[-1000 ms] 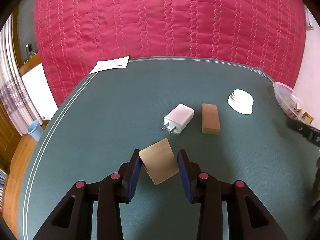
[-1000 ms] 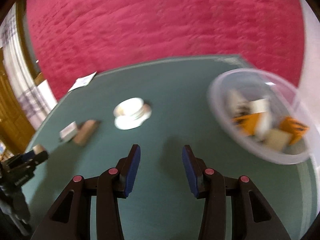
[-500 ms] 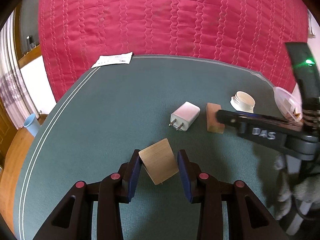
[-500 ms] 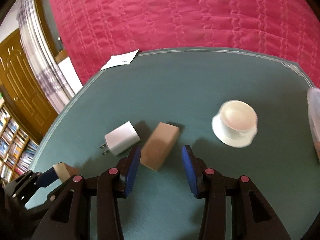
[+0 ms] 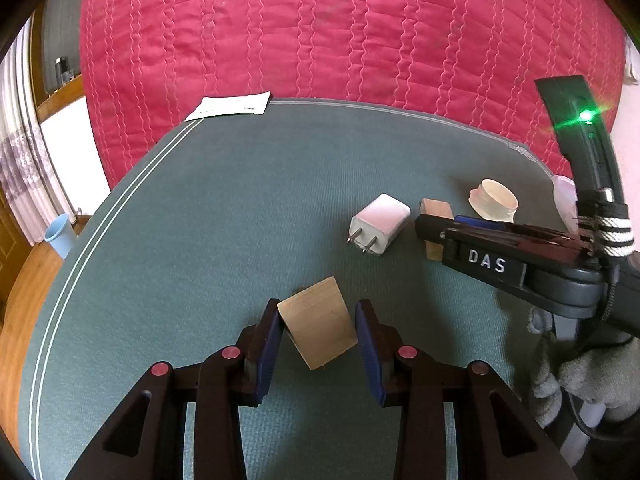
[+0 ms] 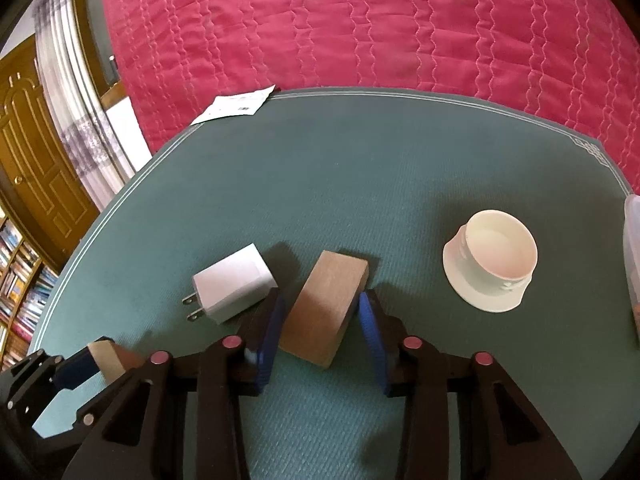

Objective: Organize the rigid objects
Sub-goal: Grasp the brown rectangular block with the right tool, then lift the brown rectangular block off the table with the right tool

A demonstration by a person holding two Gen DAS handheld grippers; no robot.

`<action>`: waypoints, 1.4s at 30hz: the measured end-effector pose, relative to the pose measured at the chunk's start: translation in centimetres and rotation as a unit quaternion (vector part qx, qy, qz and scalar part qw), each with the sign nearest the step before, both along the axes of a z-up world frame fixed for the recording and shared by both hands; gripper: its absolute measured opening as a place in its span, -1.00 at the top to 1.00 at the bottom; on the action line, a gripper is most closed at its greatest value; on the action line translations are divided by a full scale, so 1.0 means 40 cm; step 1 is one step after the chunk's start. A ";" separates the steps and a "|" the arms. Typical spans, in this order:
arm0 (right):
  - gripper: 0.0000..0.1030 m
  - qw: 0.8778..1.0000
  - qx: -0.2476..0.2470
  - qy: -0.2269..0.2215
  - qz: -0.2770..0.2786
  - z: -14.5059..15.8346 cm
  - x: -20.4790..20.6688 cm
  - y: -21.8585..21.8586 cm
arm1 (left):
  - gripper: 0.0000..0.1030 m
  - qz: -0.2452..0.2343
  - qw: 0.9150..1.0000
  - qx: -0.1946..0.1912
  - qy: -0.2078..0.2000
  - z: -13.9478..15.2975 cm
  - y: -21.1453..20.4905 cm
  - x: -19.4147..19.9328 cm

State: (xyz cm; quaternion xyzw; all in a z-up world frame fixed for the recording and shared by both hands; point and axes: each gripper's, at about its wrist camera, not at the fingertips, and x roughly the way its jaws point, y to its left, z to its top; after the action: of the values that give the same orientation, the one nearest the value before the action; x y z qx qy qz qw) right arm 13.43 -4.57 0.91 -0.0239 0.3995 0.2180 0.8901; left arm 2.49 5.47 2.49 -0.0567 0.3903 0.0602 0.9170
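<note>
Since a second ago the right gripper (image 6: 322,320) has swung away from the clear tub (image 6: 632,256) at the table's right edge and come down over the darker wooden block (image 6: 326,306), which now sits between its blue pads. The pads flank the block's long sides; the right one looks to be touching near the block's far corner, the left one is at the block's side, and I cannot tell whether they are pressing yet. Straddling the narrow width is sensible, as the block lies skewed and its length would not fit the opening.

The left gripper (image 5: 318,334) has hardly shifted. It holds the paler wooden block (image 5: 318,328) above the green table (image 5: 224,208), tilted, pinched by two opposite corners, likely waiting for its turn at the tub.

The white charger (image 6: 230,284) lies just left of the darker block, prongs toward the camera, close enough that the right gripper's left finger (image 6: 268,340) has little room. The white cup (image 6: 494,266) stands apart to the right, between the block and the tub, which already holds some pieces. A paper slip (image 6: 236,106) rests at the far edge, against the red quilt (image 6: 360,24).
</note>
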 end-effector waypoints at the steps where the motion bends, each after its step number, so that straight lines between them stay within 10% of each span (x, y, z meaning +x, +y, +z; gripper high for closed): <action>1: 0.33 1.000 0.001 -0.001 0.001 -0.001 -0.001 -0.001 | 0.24 0.000 1.000 0.000 0.000 -0.001 0.000 0.000; 42: 0.29 0.999 0.027 0.004 -0.035 0.002 -0.131 -0.241 | 0.24 -0.010 1.000 0.017 -0.009 0.011 -0.036 -0.014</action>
State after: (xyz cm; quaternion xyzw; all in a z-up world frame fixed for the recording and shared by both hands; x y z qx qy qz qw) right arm 8.20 -14.20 0.99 0.0145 0.3976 0.1976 0.8959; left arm 1.92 4.03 2.93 -0.0376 0.3819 0.0570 0.9217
